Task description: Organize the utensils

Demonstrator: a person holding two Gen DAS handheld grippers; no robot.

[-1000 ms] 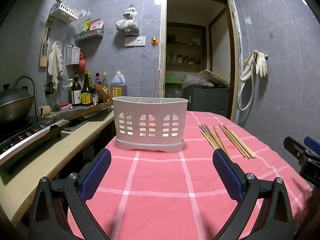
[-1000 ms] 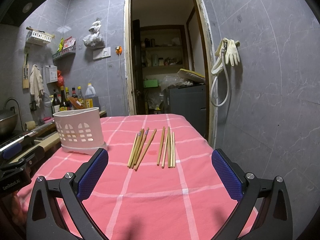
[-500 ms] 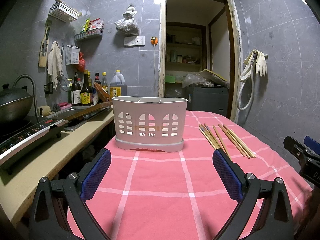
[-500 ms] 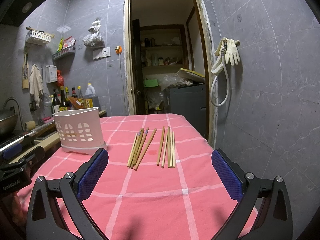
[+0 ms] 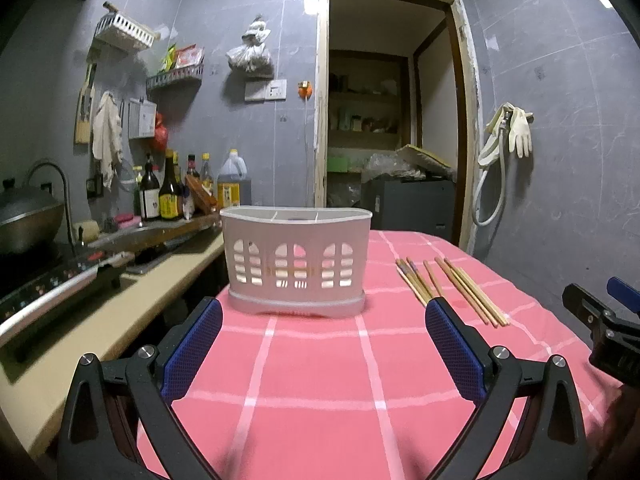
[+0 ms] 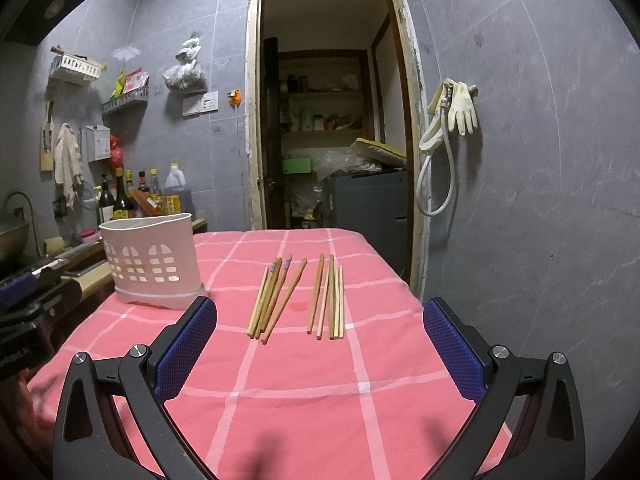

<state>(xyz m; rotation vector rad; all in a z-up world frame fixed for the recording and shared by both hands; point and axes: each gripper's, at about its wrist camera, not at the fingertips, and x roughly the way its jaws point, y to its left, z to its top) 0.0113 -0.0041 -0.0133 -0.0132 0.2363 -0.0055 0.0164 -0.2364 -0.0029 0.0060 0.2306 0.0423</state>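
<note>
Nothing has shifted since a second ago: your two grippers hover where they were, over the near end of the pink checked tablecloth (image 6: 304, 400).

Left gripper (image 5: 324, 344): blue pads spread wide, nothing between them. Right gripper (image 6: 320, 344): same, spread wide and empty.

Chopsticks (image 6: 298, 298): plain pale wood, lying flat, pointing near to far, mid-table. I count nine, in two loose groups: five on the left fanned and overlapping, two with a greyish band near the far tip; four on the right (image 6: 330, 300), nearly parallel.

One white plastic utensil caddy (image 5: 296, 260), upright, arched cut-outs in its wall, stands left of the chopsticks, well apart from them, by the counter edge.
</note>
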